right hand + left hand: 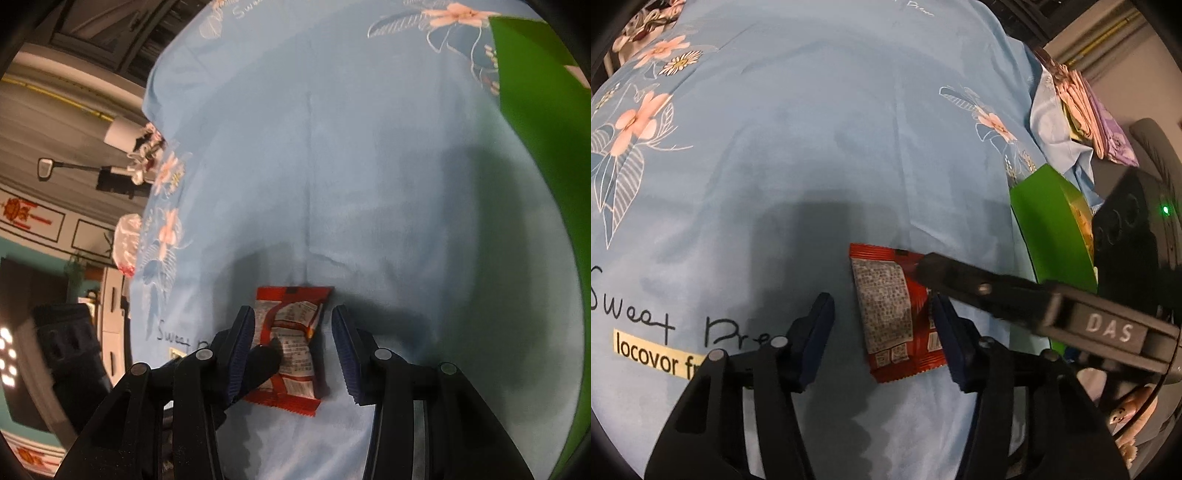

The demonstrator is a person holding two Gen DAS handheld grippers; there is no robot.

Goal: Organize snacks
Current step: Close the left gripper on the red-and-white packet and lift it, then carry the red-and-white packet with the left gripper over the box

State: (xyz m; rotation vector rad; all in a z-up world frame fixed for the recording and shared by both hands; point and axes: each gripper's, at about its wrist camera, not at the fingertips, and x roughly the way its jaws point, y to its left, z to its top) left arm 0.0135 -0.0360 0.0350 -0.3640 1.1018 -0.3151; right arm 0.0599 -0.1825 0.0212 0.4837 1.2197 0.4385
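A red snack packet (886, 314) lies flat on the blue flowered tablecloth (812, 147), printed back up. My left gripper (882, 332) straddles it with the jaws apart: the right finger (945, 339) is at the packet's edge and the left finger (820, 328) stands clear of it. My right gripper reaches in from the right, one of its fingers (953, 275) over the packet's top right corner. In the right wrist view the same packet (295, 332) lies between my right gripper's (291, 349) open fingers. A gap shows at the right pad (343, 354).
A green box (1052, 229) with snacks inside stands to the right of the packet, and fills the right edge of the right wrist view, green box (535, 147). Folded patterned cloths (1086, 110) lie behind it. The table's edge (147, 206) drops off at left.
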